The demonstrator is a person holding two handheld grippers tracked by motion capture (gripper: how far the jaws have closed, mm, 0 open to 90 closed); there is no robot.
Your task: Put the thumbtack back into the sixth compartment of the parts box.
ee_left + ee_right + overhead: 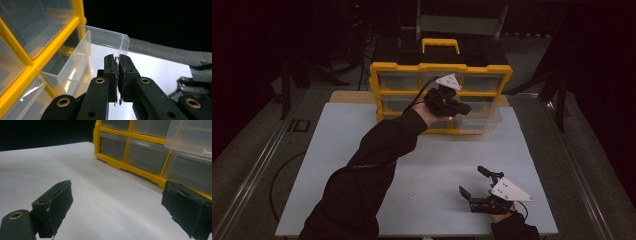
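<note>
A yellow organizer cabinet (379, 75) with clear drawers stands at the back of the white table (362, 150). One clear drawer (484, 120) on its right side is pulled out toward me; it also sticks out in the right gripper view (190, 135). My left gripper (464, 107) is at this drawer, jaws pressed together (118, 60) on the drawer's thin front wall (126, 42). My right gripper (472, 181) rests low near the table's front right, open, its two pads (57, 205) wide apart with nothing between them.
A black box with a yellow handle (440, 45) sits on top of the cabinet. The table's edge runs close behind the right hand. Dark floor, a cable (277, 185) and stand legs (287, 85) surround the table.
</note>
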